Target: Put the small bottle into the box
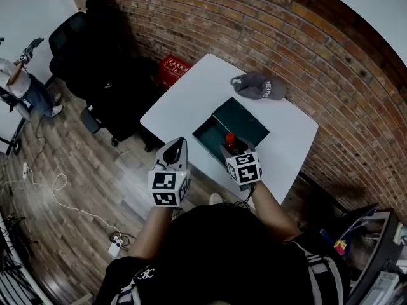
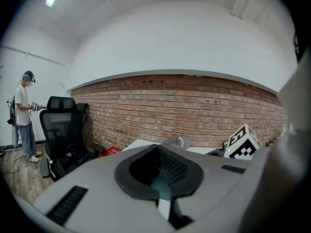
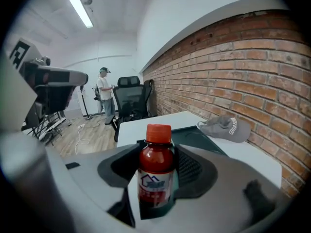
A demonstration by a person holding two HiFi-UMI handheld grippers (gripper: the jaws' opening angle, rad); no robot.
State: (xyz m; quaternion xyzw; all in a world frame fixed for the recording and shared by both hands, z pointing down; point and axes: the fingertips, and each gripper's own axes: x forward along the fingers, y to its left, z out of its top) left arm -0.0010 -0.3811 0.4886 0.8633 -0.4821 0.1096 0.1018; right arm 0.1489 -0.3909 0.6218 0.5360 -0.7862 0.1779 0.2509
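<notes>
Right claw [image 3: 156, 176] was clenched on the small red-capped bottle [image 3: 156, 161], held upright above the near edge of the open dark box [image 1: 202, 138], apparently ready for lowering in. Left claw [image 1: 174, 152] was closed and empty, held off the white bench [image 1: 191, 94], clear of the path. A grey cap [image 1: 259, 86] lay beyond the box.

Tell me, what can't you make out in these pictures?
Label print on the small bottle: right gripper view, blurred.
Its base: hidden inside the right claw, right gripper and head views.
Floor of the box: head view, partly under claw and bottle.
Part of the red crate: head view, behind the table.
</notes>
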